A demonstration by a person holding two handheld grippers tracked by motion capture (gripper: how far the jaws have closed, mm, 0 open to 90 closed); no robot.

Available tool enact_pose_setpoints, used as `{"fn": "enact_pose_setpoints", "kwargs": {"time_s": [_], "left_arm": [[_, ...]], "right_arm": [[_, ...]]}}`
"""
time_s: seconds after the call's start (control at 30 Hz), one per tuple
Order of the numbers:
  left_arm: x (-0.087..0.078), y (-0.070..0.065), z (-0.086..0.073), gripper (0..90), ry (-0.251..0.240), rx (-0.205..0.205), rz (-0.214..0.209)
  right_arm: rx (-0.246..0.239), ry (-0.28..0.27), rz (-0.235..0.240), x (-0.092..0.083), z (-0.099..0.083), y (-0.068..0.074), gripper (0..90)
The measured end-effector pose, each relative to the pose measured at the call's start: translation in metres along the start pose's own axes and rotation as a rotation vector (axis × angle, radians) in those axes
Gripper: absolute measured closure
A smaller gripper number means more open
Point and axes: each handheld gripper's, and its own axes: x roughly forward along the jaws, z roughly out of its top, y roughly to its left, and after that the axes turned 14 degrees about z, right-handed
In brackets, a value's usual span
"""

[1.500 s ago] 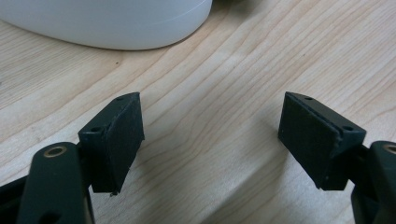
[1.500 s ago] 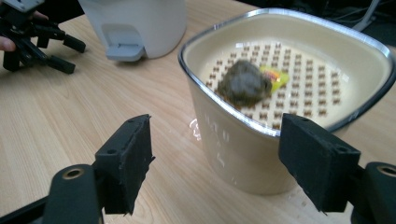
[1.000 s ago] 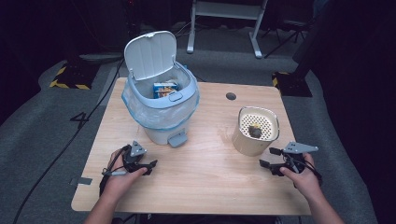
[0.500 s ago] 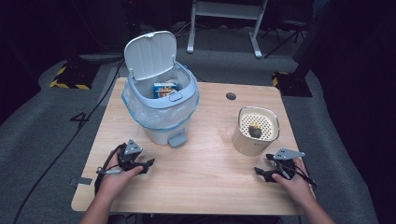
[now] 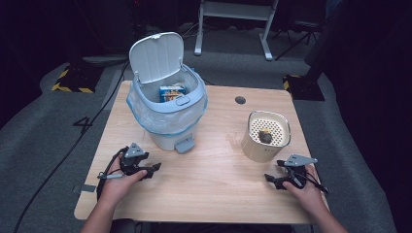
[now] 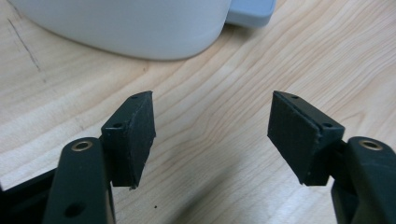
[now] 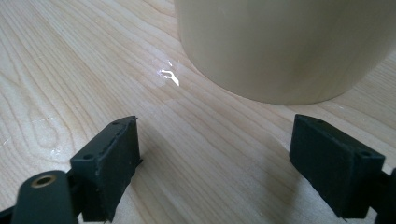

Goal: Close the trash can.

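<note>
Right gripper (image 5: 278,178) rests low at the table's (image 5: 218,194) near right corner, jaws spread wide with nothing but bare wood between them; they have just been opening. Its own view shows the cream container (image 7: 289,46) looming close ahead, its curved wall just beyond the pads (image 7: 112,163). From above, that container (image 5: 266,138) stands near the right edge, upright, with a perforated top and a small dark lump (image 5: 265,136) sitting on it.

Left gripper (image 5: 142,167) lies near the front left corner, jaws likewise apart and empty, having eased slightly closer together. Its view looks along the wood toward the white base of the pedal bin (image 6: 130,23). The bin (image 5: 167,114) stands toward the far left part of the table, lid up, blue liner folded over the rim, a printed packet (image 5: 172,92) inside.

Judgement: both hands look parked or poised at the start of a reach. The likely step is taking the dark lump off the container and carrying it to the open bin.

Advice for that step:
- Lift the right gripper above the container's top before moving in; approaching low would knock the wall.
- Come down on the lump from above, jaws straddling it.
- Close gently; its firmness cannot be judged.
- Clear the bin's rim and raised lid on the way across.
</note>
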Motion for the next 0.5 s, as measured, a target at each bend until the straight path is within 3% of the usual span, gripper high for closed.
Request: {"fn": "enact_pose_setpoints", "kwargs": {"time_s": [0.23, 0.33, 0.5], "left_arm": [[-0.017, 0.005, 0.011, 37.2, -0.026, 0.016, -0.017], [-0.029, 0.010, 0.018, 37.4, -0.037, -0.018, -0.010], [-0.042, 0.017, 0.027, 39.2, -0.060, -0.029, 0.014]], "right_arm": [[0.000, 0.000, 0.001, 0.000, 0.000, 0.000, 16.1], [-0.006, 0.001, 0.008, 0.000, 0.000, -0.001, 16.1], [-0.006, 0.000, 0.009, 0.000, 0.000, -0.001, 16.2]]}}
